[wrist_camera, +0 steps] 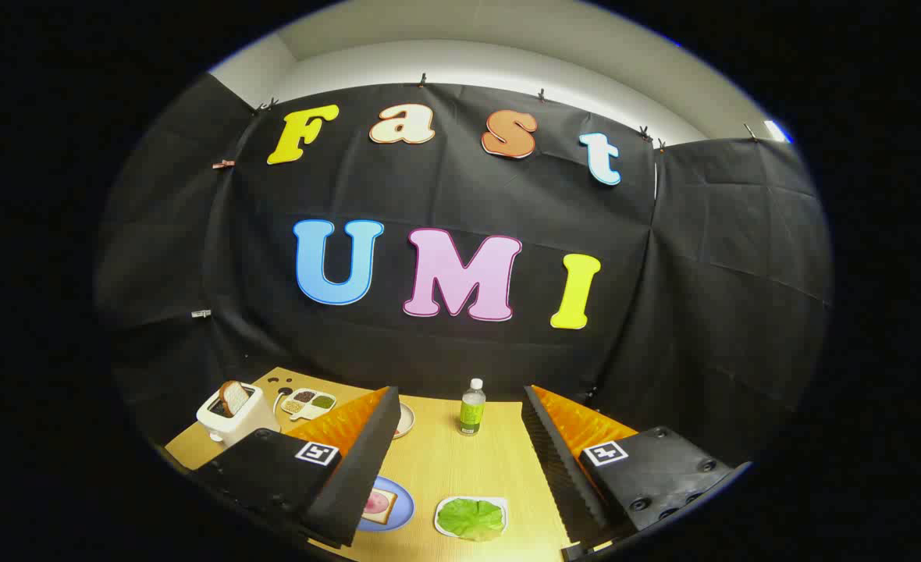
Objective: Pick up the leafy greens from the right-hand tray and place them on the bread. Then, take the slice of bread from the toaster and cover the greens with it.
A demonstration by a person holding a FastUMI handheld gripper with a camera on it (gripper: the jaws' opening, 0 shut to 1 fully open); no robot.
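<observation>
My gripper hangs well above the wooden table, its fingers wide open with nothing between them. Below and between the fingers, a white tray holds the leafy greens. To its left a blue plate carries a slice of bread with something pink on it, partly hidden by my left finger. A white toaster stands beyond the left finger, a slice of bread sticking up from its slot.
A small bottle with a green label stands upright at the back of the table between the fingers. A divided white dish with condiments sits right of the toaster. A small round plate peeks out behind the left finger.
</observation>
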